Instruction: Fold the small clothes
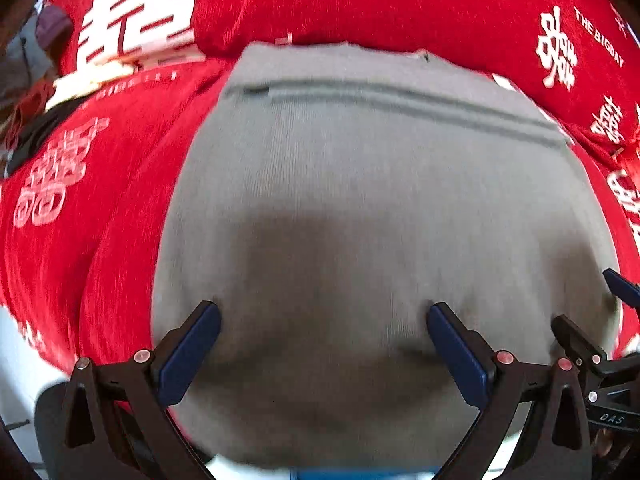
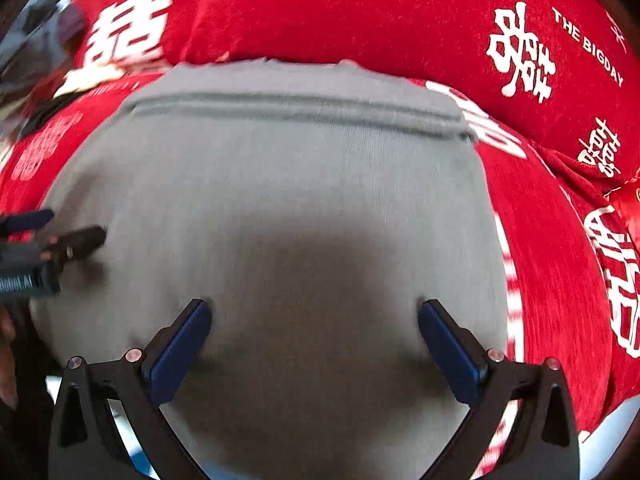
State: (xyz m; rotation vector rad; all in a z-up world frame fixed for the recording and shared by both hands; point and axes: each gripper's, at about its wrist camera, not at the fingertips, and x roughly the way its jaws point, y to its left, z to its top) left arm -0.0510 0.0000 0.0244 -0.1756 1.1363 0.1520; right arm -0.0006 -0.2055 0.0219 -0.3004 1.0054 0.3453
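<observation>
Both grippers over the grey garment point(image 1: 360, 200), side by side. Left gripper point(image 1: 324, 320): jaws spread wide, gripping nothing, hanging just above the near half of the cloth, which is in their shadow. Right gripper point(image 2: 314, 316): same, jaws wide apart and empty.

The garment lies flat on the red cover with white characters point(image 1: 100, 240), seam band at the far edge, near edge running under my jaws and out of view. A red cushion point(image 2: 360, 12) sits right behind the far edge.

Cloth looks smooth, roughly rectangular, possibly folded once already; can't confirm layers.

My read: the two grippers are parallel so both near corners can be caught together and the edge carried straight to the far band. Motion blur in both views, so contact with the fabric is unclear.
</observation>
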